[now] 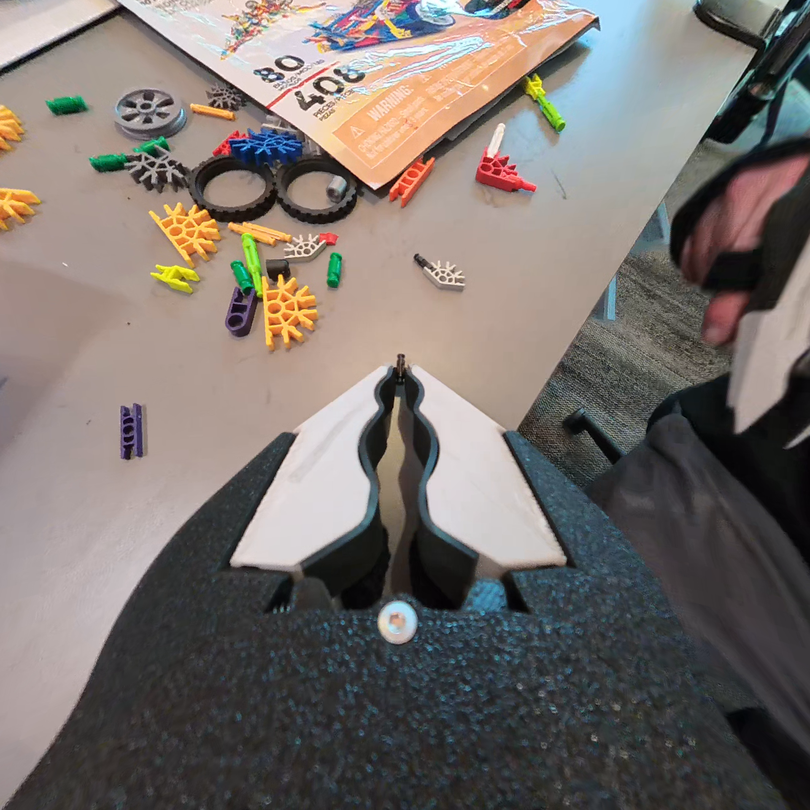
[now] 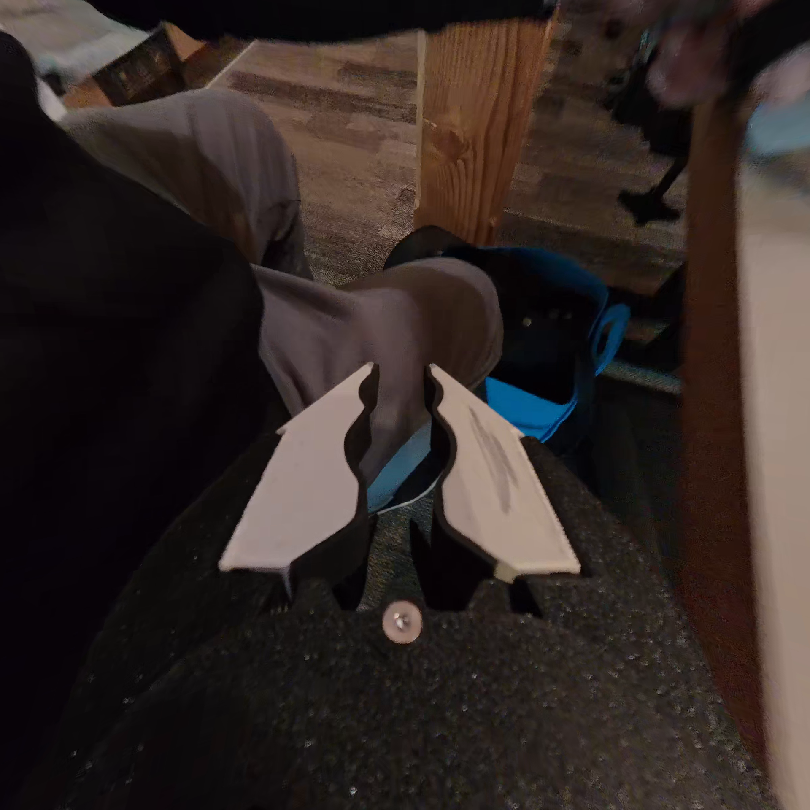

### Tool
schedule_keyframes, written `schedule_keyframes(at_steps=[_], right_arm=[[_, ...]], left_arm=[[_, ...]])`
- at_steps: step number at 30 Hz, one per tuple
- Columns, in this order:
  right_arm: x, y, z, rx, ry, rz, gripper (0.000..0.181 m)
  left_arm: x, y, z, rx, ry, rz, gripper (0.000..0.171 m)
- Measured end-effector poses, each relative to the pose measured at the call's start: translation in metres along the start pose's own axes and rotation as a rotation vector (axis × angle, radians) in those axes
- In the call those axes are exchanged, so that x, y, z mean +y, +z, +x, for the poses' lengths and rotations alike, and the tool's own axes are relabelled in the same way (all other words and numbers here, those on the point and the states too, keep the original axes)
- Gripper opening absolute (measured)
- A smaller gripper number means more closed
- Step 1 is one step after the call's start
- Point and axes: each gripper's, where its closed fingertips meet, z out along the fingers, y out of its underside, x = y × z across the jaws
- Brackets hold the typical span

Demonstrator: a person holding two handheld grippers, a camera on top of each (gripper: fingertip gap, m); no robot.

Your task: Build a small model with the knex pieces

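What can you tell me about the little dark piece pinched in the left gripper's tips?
The small dark piece is a thin black rod-like part, seemingly plastic, clamped at the very tips of the left gripper. Only its short end pokes out beyond the white fingers, pointing forward over the grey table; the rest is hidden between the black pads. It appears to touch nothing but the gripper. Its full length and shape cannot be told.
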Motion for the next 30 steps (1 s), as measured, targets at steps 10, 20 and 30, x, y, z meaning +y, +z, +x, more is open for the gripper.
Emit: schedule_keyframes(at_steps=[10, 20, 30], right_arm=[[0.091, 0.056, -0.006, 0.006, 0.244, 0.094, 0.012], [0.072, 0.026, 0.008, 0.079, 0.174, 0.105, 0.013], [-0.016, -0.025, 0.009, 0.172, -0.028, 0.242, 0.014]], left_arm=[[-0.003, 0.001, -0.013, -0.024, -0.125, -0.005, 0.003], [-0.014, -0.022, -0.023, -0.22, -0.139, 0.161, 0.064], [0.162, -0.09, 0.068, -0.323, -0.338, 0.023, 0.031]])
